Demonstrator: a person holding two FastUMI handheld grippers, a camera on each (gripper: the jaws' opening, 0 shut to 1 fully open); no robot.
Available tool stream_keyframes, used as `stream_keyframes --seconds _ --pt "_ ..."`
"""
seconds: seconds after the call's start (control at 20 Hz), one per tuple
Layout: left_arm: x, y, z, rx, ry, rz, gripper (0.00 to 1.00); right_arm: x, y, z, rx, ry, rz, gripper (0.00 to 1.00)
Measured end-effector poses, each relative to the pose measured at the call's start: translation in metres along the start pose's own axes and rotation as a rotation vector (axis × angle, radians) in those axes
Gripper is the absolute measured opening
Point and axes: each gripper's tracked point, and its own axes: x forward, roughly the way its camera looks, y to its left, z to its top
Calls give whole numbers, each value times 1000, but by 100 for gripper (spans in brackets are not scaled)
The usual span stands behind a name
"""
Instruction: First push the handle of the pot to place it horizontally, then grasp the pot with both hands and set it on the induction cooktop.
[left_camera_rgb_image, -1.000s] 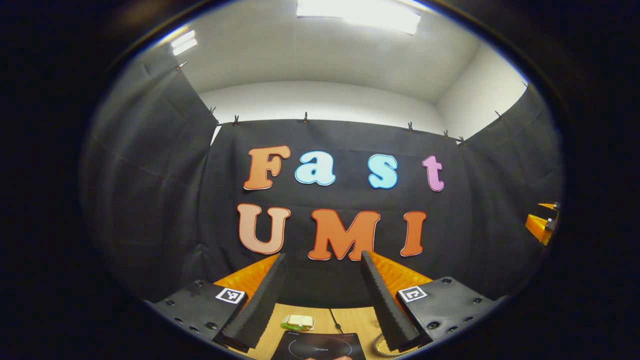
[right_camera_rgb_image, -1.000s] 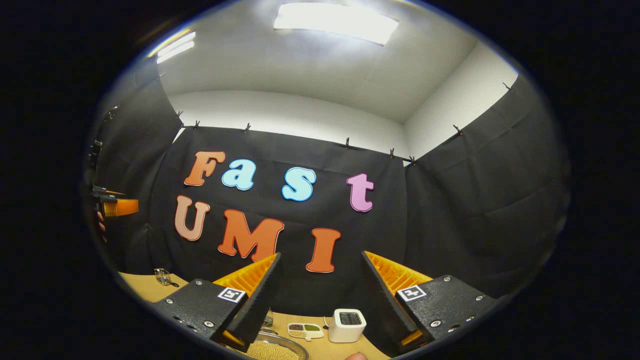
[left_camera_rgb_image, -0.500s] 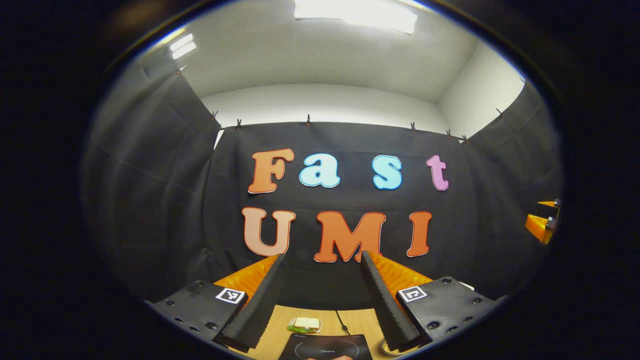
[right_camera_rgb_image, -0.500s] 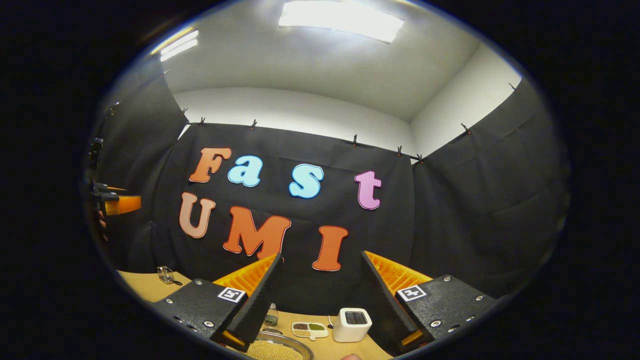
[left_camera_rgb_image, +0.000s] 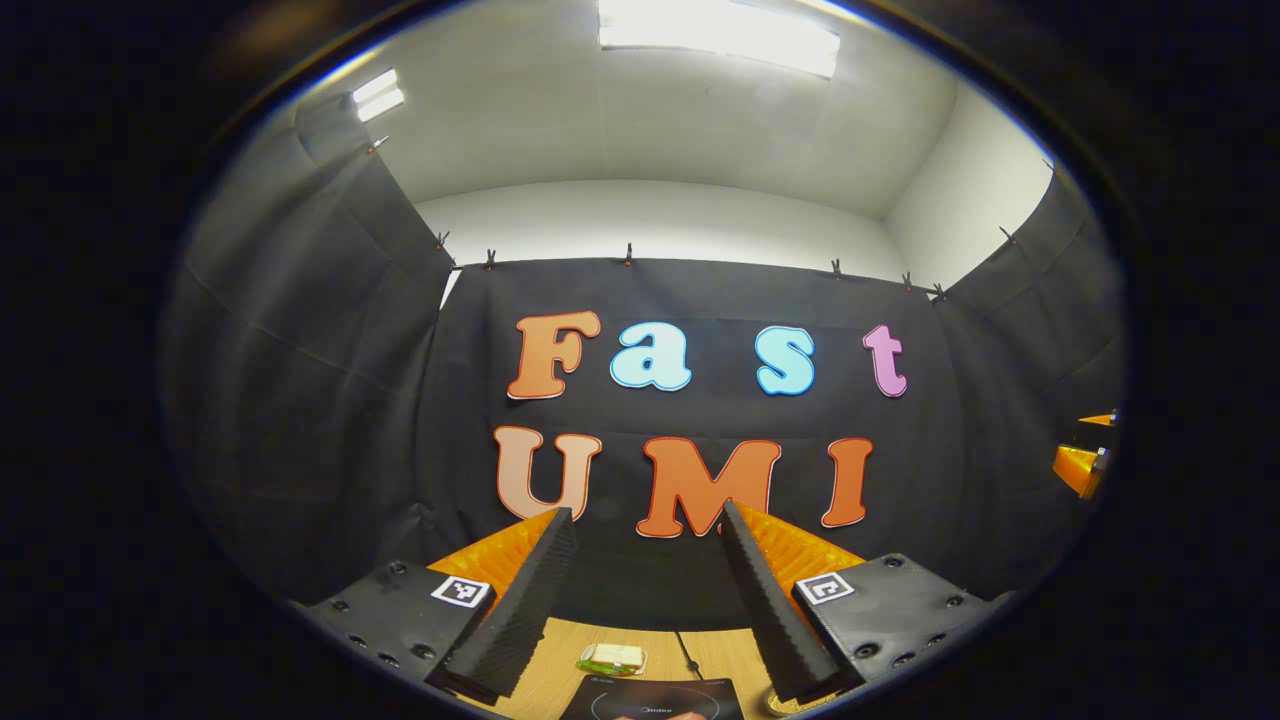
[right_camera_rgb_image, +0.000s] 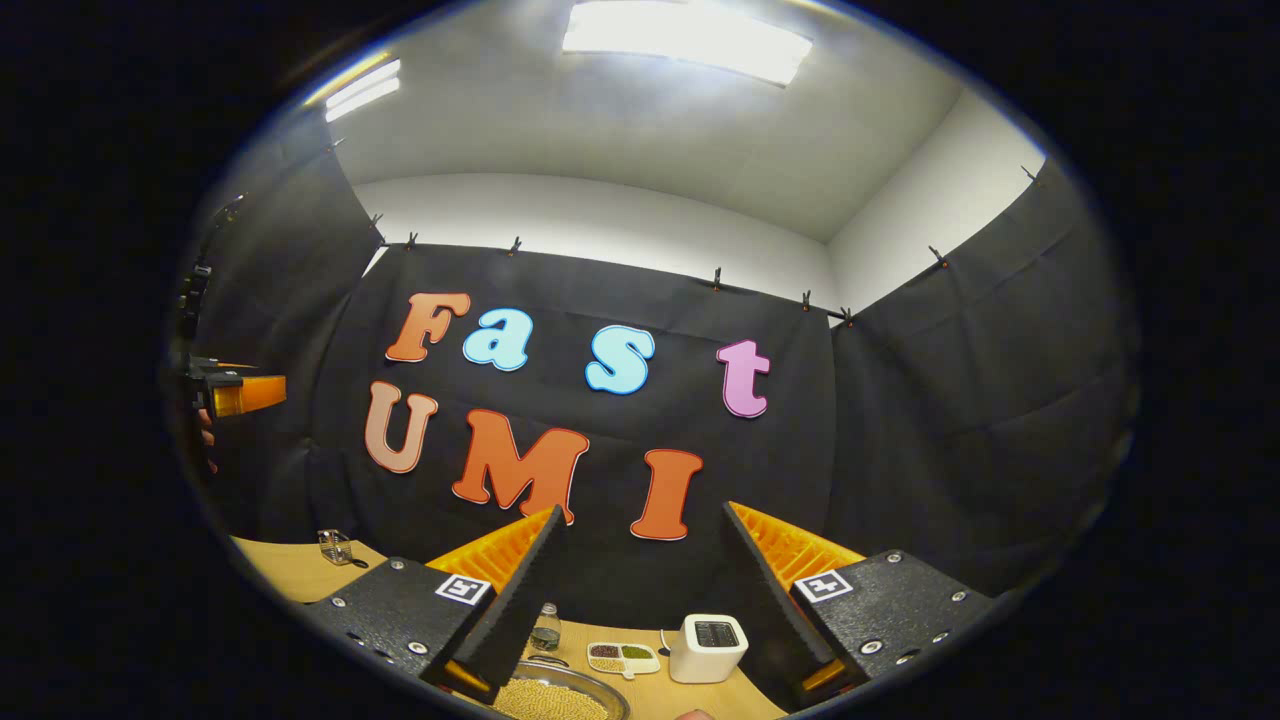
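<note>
One shallow round metal pot (right_camera_rgb_image: 552, 697) filled with pale beige grains lies at the near bottom edge of the right gripper view, just below and between that gripper's fingers, with a sliver of its rim at the near right of the left gripper view; its handle cannot be made out. The flat black induction cooktop (left_camera_rgb_image: 650, 698) sits on the light wooden table (right_camera_rgb_image: 290, 572) at the near edge of the left gripper view, to the left of the pot; the small pale print on it is too small to read. The left gripper (left_camera_rgb_image: 645, 520) stands wide apart and holds nothing, raised above the table and aimed at the black cloth wall; the right gripper (right_camera_rgb_image: 642, 515) is likewise spread wide and empty. Compared with a second ago, the left gripper view has tipped up a little, so less of the cooktop shows, while the right gripper view has dipped and swung slightly, bringing a small clear glass jar (right_camera_rgb_image: 546, 630) into sight by its left finger. Beyond the pot lie a small white divided dish (right_camera_rgb_image: 622, 657) with green and brown fillings and a white box-shaped appliance (right_camera_rgb_image: 708, 648) with a dark top panel that cannot be read. Beyond the cooktop lie a pale sandwich-like item on green (left_camera_rgb_image: 612, 657) and a thin black cable (left_camera_rgb_image: 688, 660). Each gripper carries black-and-white square markers (left_camera_rgb_image: 460, 591).
</note>
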Motion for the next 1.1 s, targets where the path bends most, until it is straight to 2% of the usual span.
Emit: stream_keyframes --seconds 0.15,0.4,0.6,0.8,0.9,1.0,1.05,1.1 --pt "-1 1 -4 -13 4 5 95 -1 1 -8 13 17 7 95" --pt "3 3 -15 -35 25 12 97 -2 5 -38 26 81 35 94" --pt "4 4 -21 -22 33 13 95 -4 8 -74 46 170 46 93" --pt "5 5 -25 -14 43 19 97 -9 30 -126 59 310 114 87" --pt "4 5 -26 -11 44 21 95 -15 43 -150 99 397 155 81" --pt "4 7 -29 -2 45 26 94 -23 56 -177 137 492 195 69" --pt "5 7 -30 2 47 27 97 -29 62 -193 143 543 215 59" --pt "4 7 -31 5 50 29 97 -35 68 -208 147 593 235 54"
